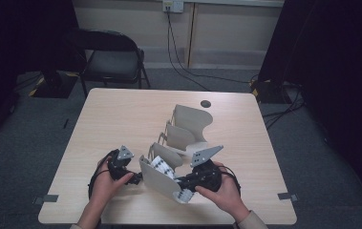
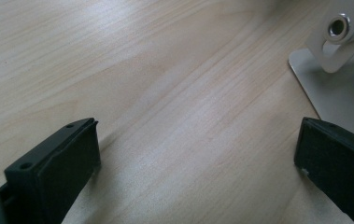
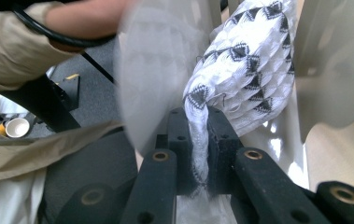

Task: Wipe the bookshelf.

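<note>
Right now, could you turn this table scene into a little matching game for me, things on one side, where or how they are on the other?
Things:
1. left gripper
2. right gripper
3. patterned cloth
4. chair

States or places:
A. white with black triangles, lying between the pale rack's dividers
B. jaws wide apart over bare wooden table
C. standing on the floor beyond the table's far edge
D. jaws pinched shut on fabric

Pairs: 1-B, 2-D, 3-A, 4-C
</note>
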`<action>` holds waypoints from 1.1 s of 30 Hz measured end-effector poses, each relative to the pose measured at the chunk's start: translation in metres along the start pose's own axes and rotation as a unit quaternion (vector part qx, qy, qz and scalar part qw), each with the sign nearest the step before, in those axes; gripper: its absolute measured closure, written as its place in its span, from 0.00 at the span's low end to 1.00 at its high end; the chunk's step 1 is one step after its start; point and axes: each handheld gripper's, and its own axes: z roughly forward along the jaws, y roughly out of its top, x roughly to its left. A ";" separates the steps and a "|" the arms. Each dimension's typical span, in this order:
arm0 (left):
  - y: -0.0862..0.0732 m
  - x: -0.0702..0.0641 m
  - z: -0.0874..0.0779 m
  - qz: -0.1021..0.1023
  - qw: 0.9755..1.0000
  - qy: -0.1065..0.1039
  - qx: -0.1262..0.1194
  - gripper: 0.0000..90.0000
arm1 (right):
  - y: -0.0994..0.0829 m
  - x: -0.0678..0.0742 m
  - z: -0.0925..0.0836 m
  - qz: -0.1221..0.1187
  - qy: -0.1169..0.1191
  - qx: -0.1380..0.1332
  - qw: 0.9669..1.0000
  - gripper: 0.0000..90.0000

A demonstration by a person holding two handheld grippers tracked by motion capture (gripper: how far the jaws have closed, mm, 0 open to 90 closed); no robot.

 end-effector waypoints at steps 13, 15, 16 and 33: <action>0.000 0.000 0.000 -0.001 1.000 -0.001 0.000 0.00 | -0.030 -0.018 0.034 0.023 -0.013 0.038 0.999 0.92; 0.000 0.000 0.000 -0.001 1.000 -0.001 0.000 0.00 | -0.034 -0.022 0.032 0.029 -0.020 0.038 0.999 0.92; 0.000 0.000 0.000 -0.001 1.000 -0.001 -0.001 0.00 | -0.035 -0.023 0.031 0.031 -0.022 0.040 0.998 0.92; 0.000 0.000 0.000 -0.001 1.000 -0.001 -0.001 0.00 | -0.064 -0.047 -0.011 0.060 -0.092 0.049 0.993 0.91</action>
